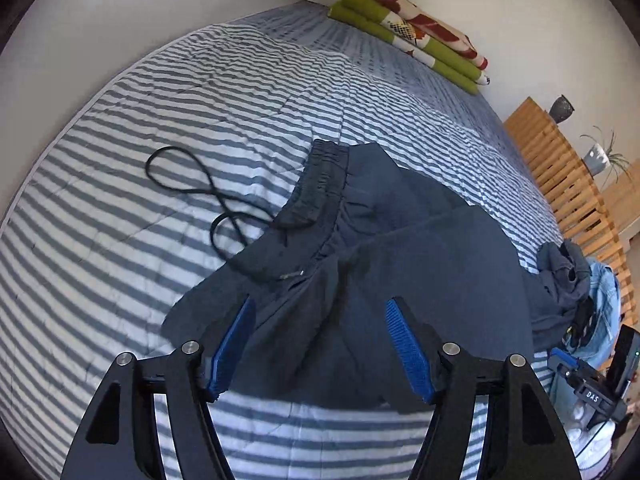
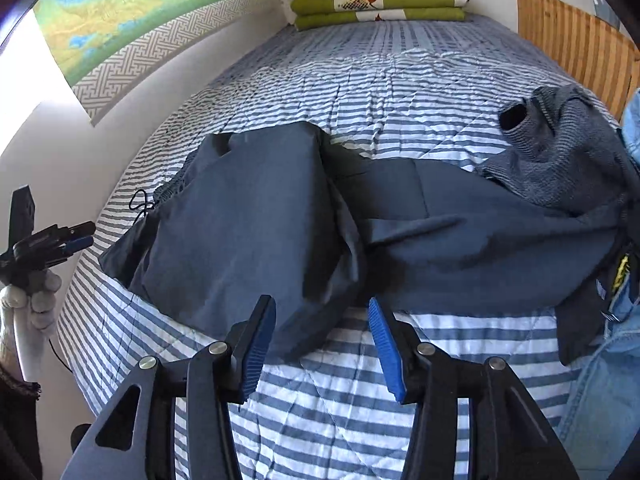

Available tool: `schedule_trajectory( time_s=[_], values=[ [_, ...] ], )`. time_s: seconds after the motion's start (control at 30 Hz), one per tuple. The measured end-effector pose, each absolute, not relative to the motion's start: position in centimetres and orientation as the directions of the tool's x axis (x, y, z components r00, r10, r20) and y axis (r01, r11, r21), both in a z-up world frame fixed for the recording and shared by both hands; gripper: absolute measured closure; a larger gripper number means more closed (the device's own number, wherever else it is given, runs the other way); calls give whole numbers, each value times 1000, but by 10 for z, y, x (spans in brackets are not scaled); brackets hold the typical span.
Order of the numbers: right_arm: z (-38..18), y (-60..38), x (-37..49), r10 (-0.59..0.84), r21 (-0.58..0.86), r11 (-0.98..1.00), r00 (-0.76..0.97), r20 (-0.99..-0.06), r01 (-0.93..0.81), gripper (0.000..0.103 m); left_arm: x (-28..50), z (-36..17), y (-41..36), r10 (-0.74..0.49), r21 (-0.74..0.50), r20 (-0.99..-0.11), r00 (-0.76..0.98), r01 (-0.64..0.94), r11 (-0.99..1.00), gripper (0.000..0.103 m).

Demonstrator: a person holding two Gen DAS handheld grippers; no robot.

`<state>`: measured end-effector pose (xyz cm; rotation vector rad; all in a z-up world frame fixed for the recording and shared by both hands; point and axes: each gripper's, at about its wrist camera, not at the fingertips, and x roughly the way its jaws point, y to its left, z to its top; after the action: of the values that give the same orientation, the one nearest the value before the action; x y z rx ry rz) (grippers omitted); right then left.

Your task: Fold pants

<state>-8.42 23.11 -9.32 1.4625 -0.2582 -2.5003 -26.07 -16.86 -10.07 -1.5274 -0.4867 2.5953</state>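
Dark navy pants (image 1: 400, 256) lie crumpled on the striped bedspread (image 1: 120, 240), with the elastic waistband (image 1: 324, 172) turned up and a black drawstring (image 1: 192, 184) trailing to the left. My left gripper (image 1: 320, 302) hangs just over the near part of the pants, jaws open, the blue pads clear of the cloth on either side. In the right wrist view the pants (image 2: 248, 216) spread across the bed, one part folded over. My right gripper (image 2: 321, 302) stands open over their near edge, and the cloth below its fingers is not pinched.
A folded green and red blanket (image 2: 380, 0) lies at the bed's far end. A heap of grey and denim clothes (image 2: 568, 160) sits at the right, beside a wooden slatted frame (image 1: 560, 168). A gloved hand (image 2: 40, 296) holds the left gripper at the bed's left edge.
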Motion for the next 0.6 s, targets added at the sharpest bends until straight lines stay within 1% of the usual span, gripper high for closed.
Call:
schedule_trajectory(
  time_s=[0.13,0.17,0.23,0.3,0.33,0.37,0.4,0.43,0.47,0.57,0.6],
  values=[
    [-118,209,-128,-270,243,-963,-432,-860,116,58,-316,-116,-149,228,-302,-850,-475,87,-949,30],
    [-123,206,-139,-270,246,-963,-429,-862,111,58,-330,-122,-146,230,-309,-853,-469,98,-946,29],
    [-135,203,-157,-290,272,-957,-407,-866,103,58,-352,-137,-143,244,-327,-860,-448,115,-938,24],
    [-148,199,-169,-303,286,-953,-380,-874,101,58,-370,-157,-136,270,-346,-873,-406,126,-930,24],
    [-155,197,-171,-301,282,-954,-373,-878,105,62,-373,-164,-133,252,-328,-881,-401,132,-935,26],
    [-157,197,-170,-292,272,-956,-380,-878,105,84,-373,-168,-129,226,-299,-885,-408,123,-946,27],
    [-157,197,-166,-298,277,-954,-394,-869,111,94,-371,-169,-125,200,-268,-884,-423,106,-958,30],
    [-155,200,-159,-316,293,-949,-407,-857,120,98,-366,-168,-122,177,-242,-881,-439,96,-966,35],
    [-151,204,-149,-328,303,-945,-428,-842,126,99,-360,-166,-121,172,-237,-875,-453,90,-967,36],
    [-134,213,-115,-343,300,-939,-488,-803,168,102,-341,-155,-117,238,-301,-844,-481,55,-952,35],
    [-130,216,-101,-344,296,-939,-500,-795,175,102,-336,-150,-114,263,-321,-835,-483,39,-946,32]
  ],
)
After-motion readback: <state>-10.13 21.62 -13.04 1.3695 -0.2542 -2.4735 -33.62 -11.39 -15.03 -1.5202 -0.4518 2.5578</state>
